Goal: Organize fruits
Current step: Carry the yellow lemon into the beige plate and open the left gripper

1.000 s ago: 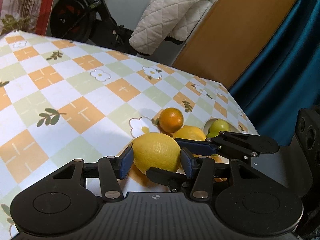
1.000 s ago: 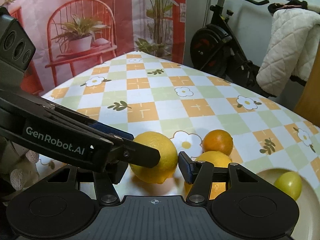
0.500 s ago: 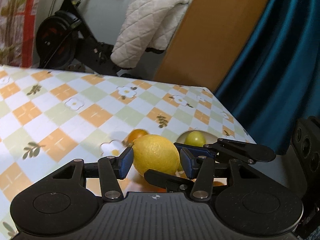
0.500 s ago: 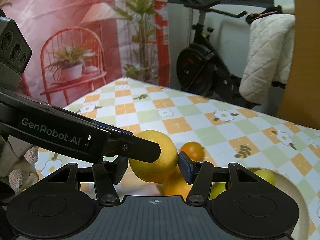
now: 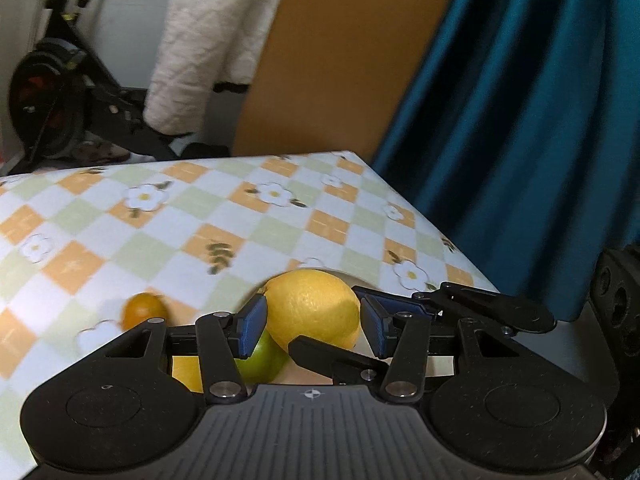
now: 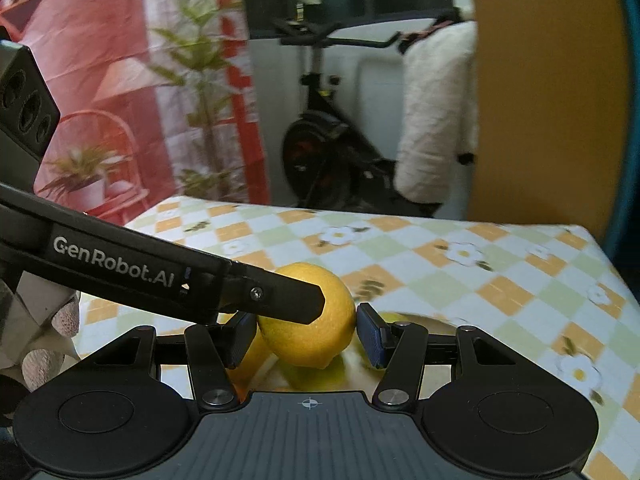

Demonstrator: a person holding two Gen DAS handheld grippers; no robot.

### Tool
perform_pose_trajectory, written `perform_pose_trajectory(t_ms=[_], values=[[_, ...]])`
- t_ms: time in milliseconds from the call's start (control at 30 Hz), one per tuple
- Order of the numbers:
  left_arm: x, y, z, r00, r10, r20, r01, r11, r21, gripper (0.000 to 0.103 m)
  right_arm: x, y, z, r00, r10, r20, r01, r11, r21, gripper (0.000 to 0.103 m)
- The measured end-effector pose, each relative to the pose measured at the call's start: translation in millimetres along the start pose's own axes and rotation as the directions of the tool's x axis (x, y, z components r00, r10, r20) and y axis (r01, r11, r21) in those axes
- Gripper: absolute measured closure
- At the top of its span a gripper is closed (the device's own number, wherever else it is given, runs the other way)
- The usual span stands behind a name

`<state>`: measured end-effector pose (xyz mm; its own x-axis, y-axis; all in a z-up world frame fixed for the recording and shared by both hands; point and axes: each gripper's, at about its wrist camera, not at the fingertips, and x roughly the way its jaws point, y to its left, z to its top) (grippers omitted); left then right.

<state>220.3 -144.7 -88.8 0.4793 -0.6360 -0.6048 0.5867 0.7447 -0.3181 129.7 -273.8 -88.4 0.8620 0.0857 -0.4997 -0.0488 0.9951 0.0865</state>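
My left gripper (image 5: 314, 320) is shut on a large yellow lemon (image 5: 314, 308) and holds it above the white bowl (image 5: 362, 280). A green fruit (image 5: 262, 358) lies in the bowl below the lemon. A second yellow fruit (image 5: 186, 372) and a small orange (image 5: 144, 312) sit on the checked tablecloth to the left. In the right wrist view the same lemon (image 6: 316, 332) sits between the fingers of my right gripper (image 6: 306, 336), whose blue pads (image 6: 370, 338) stand apart from it. The left gripper's finger (image 6: 280, 298) crosses in front.
The table's far edge and right corner (image 5: 360, 160) are close. Beyond it stand an exercise bike (image 6: 320, 152), a white quilted cloth (image 5: 208, 40), a wooden panel (image 5: 340, 60) and a teal curtain (image 5: 520, 120).
Both grippers moved right together with the lemon, from beside the orange and the other yellow fruit to above the bowl. The lemon is lifted off the table.
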Motion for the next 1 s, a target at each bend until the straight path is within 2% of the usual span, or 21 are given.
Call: perform_pose_trajectory(t_ms=[167,433,667,1000], values=[[27,-19,8,0.999,-0.016,-0.043,0.018,0.998,0.053,0.050,-6,-34,-10,0.999,-0.044,0.008,0.043,0.998,0.055,0.052],[66,-30,13,0.993,-0.031,-0.115,0.041,0.996,0.083,0.049,4,-75,-26,0.996,-0.087,-0.018,0.089,0.987,0.132,0.052],[85,-32,15,0.988,-0.009,-0.157,0.024,0.995,0.096,0.049,18,-89,-36,0.995,-0.096,-0.040,0.101,0.981,0.163,0.052],[95,-35,16,0.987,0.014,-0.160,0.003,0.994,0.107,0.048,25,-93,-38,0.993,-0.106,-0.049,0.113,0.980,0.165,0.052]])
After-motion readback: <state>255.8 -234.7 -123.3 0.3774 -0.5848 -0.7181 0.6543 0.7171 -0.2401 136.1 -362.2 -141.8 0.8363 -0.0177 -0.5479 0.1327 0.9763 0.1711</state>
